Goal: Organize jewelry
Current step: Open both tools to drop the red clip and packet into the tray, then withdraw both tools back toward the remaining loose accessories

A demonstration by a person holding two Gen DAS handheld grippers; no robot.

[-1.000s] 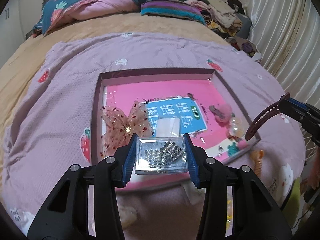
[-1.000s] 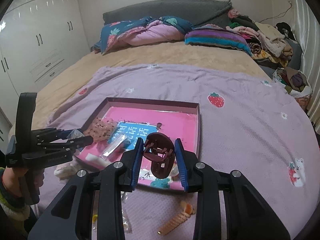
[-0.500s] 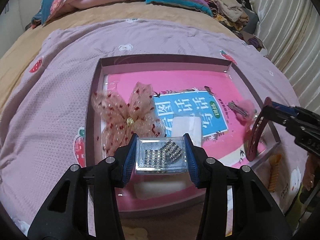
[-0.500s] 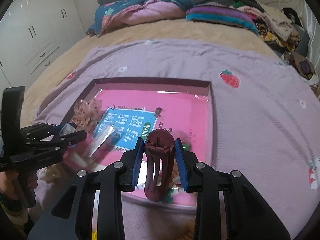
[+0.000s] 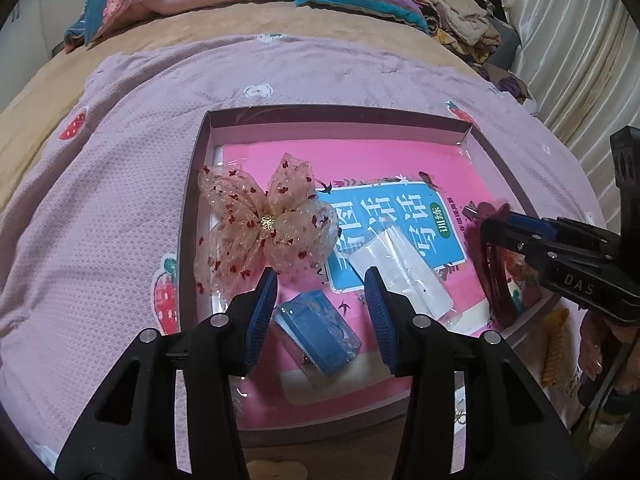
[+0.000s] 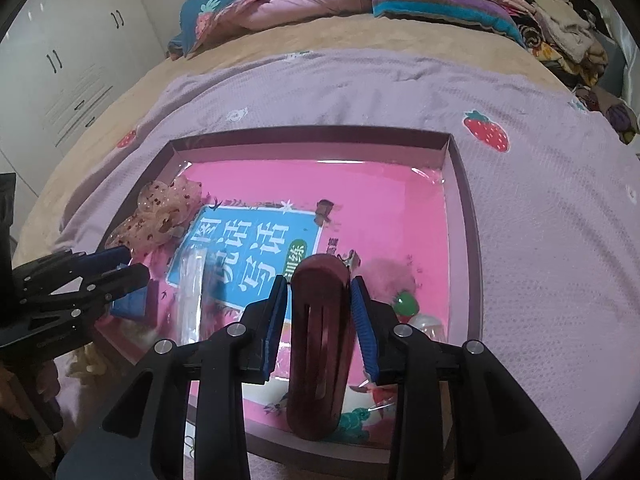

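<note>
A shallow maroon box [image 5: 192, 184] [image 6: 464, 184] with a pink book cover as its floor lies on the purple blanket. My left gripper [image 5: 320, 304] is open, and the small clear case with a blue back [image 5: 318, 330] lies in the box between its fingers. My right gripper [image 6: 320, 304] is shut on a dark red hair claw clip [image 6: 320, 344] and holds it over the box's near right part; the clip also shows in the left wrist view [image 5: 494, 276]. A sheer bow with red dots [image 5: 264, 232] [image 6: 164, 212] lies in the box's left part.
A clear plastic packet [image 5: 400, 268] [image 6: 192, 280] lies mid-box. A pink fluffy clip [image 6: 384, 276], a green bead [image 6: 406, 304] and a pearl piece [image 6: 428, 326] lie at the box's right. An orange comb clip [image 5: 554, 348] lies outside it. Bedding is piled at the far end.
My left gripper opened and let the clear case drop into the box. Both grippers moved forward and down over the box, the right one still holding the claw clip.
</note>
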